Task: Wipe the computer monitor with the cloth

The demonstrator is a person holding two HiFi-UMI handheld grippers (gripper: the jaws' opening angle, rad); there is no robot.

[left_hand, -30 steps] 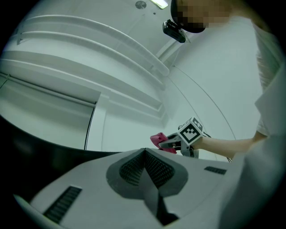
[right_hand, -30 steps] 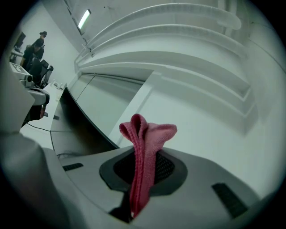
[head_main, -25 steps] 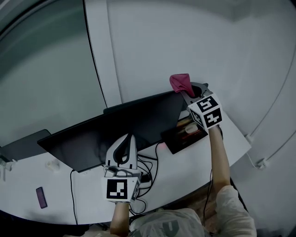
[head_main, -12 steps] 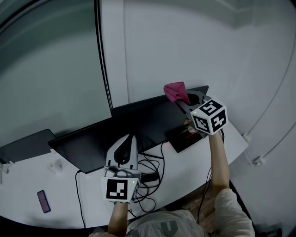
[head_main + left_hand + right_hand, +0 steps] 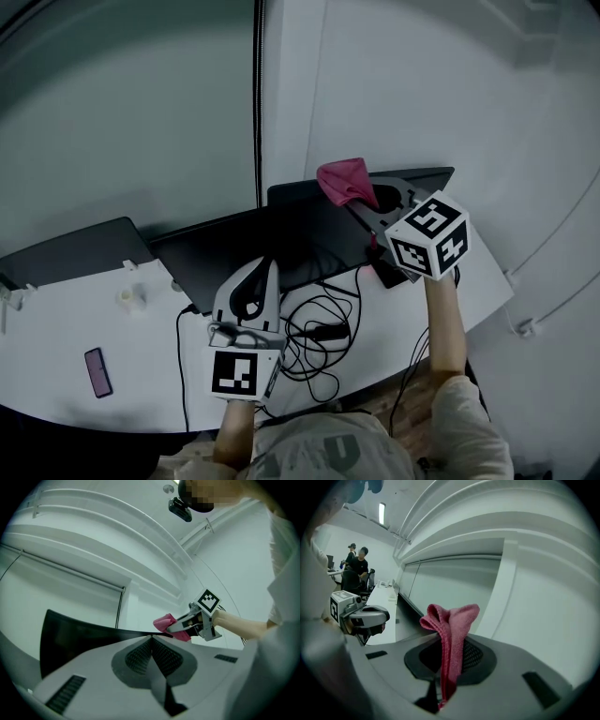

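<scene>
One cloth [image 5: 345, 180], pink, clamped in right gripper [image 5: 375, 199] fingers [image 5: 501, 667], at monitor [image 5: 281, 246] top right edge. Left gripper [image 5: 270, 267] fingers [image 5: 112, 667] closed, empty, over bench [image 5: 75, 319]. I judge wipe barely begun; next: press cloth, sweep left across monitor.

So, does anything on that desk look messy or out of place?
Only the black cables: they lie in a loose tangle on the white desk in front of the monitor. Nothing looks spilled or broken.
</scene>
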